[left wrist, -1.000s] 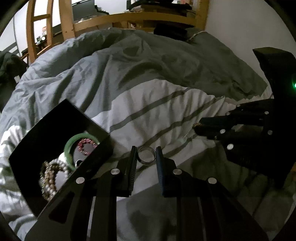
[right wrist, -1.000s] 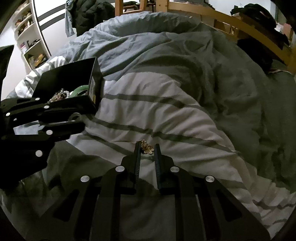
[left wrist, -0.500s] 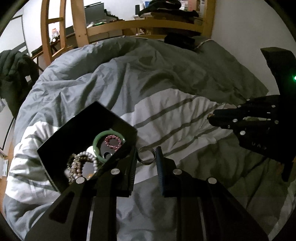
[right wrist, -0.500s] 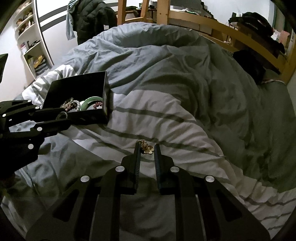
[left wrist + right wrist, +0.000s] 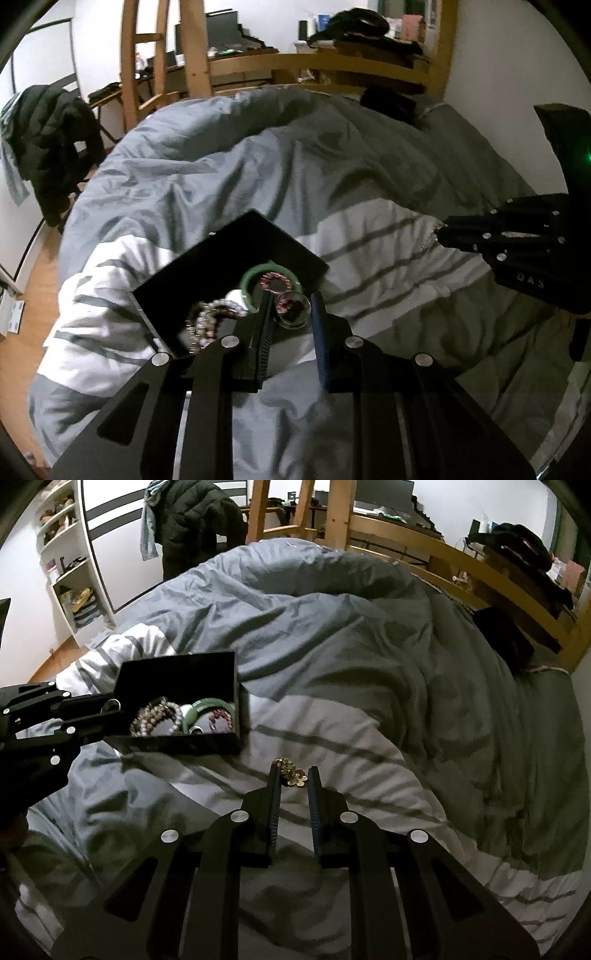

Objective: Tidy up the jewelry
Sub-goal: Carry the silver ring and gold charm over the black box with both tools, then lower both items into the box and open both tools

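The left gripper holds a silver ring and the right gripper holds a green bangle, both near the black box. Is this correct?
Not entirely. The right gripper holds a gold flower-shaped piece, as the right wrist view shows; the green bangle lies in the black box. The left gripper does hold the silver ring.

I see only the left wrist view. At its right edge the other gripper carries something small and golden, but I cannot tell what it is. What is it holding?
Observer: The right gripper is shut on a gold flower-shaped piece. Its clustered petals stick out between the fingers.
Operator: Thank you. In my view the ring seems to be over the black box. How does it look from the other side?
Observer: In the right wrist view, the ring held in the left gripper shows at the left wall of the black box, not over its middle. I cannot tell from there whether it is inside the rim.
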Available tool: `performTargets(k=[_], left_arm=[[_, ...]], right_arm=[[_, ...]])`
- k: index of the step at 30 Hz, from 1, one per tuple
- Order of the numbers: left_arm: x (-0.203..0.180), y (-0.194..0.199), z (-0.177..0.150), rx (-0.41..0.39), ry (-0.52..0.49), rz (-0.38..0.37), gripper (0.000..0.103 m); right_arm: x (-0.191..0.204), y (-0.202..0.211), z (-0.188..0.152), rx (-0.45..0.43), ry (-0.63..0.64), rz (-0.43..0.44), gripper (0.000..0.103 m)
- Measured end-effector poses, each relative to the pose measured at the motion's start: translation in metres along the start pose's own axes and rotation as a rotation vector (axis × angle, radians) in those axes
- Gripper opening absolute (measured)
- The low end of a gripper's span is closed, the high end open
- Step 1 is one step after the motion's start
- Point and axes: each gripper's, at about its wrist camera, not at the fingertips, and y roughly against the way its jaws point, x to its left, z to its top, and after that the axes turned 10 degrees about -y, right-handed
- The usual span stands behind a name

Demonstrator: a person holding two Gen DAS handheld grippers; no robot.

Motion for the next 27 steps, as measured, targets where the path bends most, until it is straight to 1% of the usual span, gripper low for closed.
performTargets(k=[10, 16, 22, 27], left_arm=[[0.048, 0.011, -0.004, -0.009, 0.089, 0.046, 0.02], [0.064, 0.012, -0.009, -0.003, 0.115, 0.064, 0.02], [0.073, 0.007, -0.012, 0.009, 0.146, 0.058, 0.02], [0.075, -0.004, -0.014, 0.036, 0.158, 0.051, 0.02]], right_arm=[[0.036, 0.004, 0.029, -0.02, 0.043, 0.025, 0.015], [0.055, -0.003, 0.044, -0.017, 0.065, 0.042, 0.015], [0.072, -0.011, 0.055, -0.012, 0.075, 0.072, 0.015], [0.083, -0.021, 0.064, 0.009, 0.051, 0.13, 0.015]])
